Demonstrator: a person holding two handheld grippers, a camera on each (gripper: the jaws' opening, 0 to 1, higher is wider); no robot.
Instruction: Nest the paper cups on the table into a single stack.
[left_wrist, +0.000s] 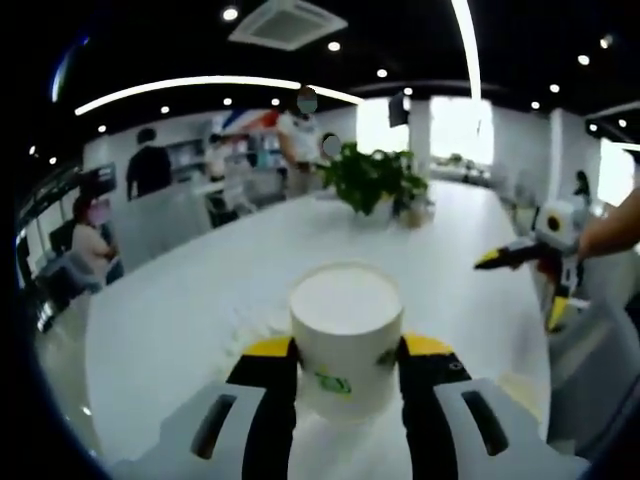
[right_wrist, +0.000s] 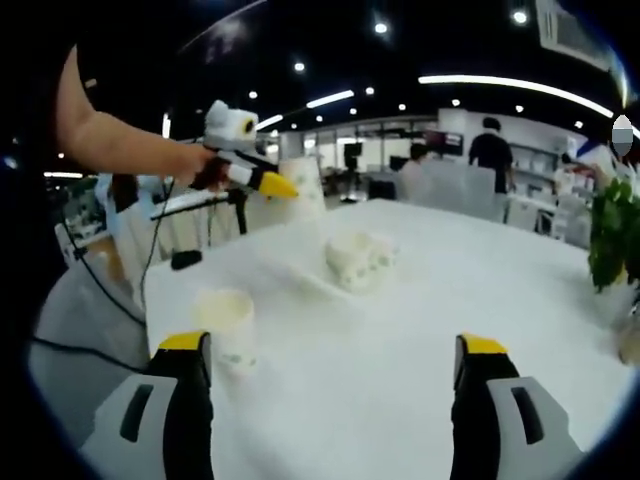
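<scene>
Your left tongs (left_wrist: 348, 362) are pinching a white paper cup (left_wrist: 346, 335) with a green mark on its side; both yellow-tipped jaws press against its walls, and it is held upright above the white table (left_wrist: 180, 310). Beyond that held cup, at the far end of the table, stands a leafy potted plant (left_wrist: 375, 180), and people sit and stand well past it.

In the right gripper view your right tongs (right_wrist: 335, 350) are spread wide with nothing between the jaws. An upright cup (right_wrist: 228, 328) stands on the table just beside the left jaw. Farther from you than that cup, near the middle of the table, lie tipped-over cups (right_wrist: 358, 260) bunched together; how many is too blurred to tell. Above and behind the upright cup, your hand (right_wrist: 190, 165) carries the left tongs with the pinched cup at their tip. The plant's leaves (right_wrist: 612, 235) show at the far right, well apart from the upright cup.
</scene>
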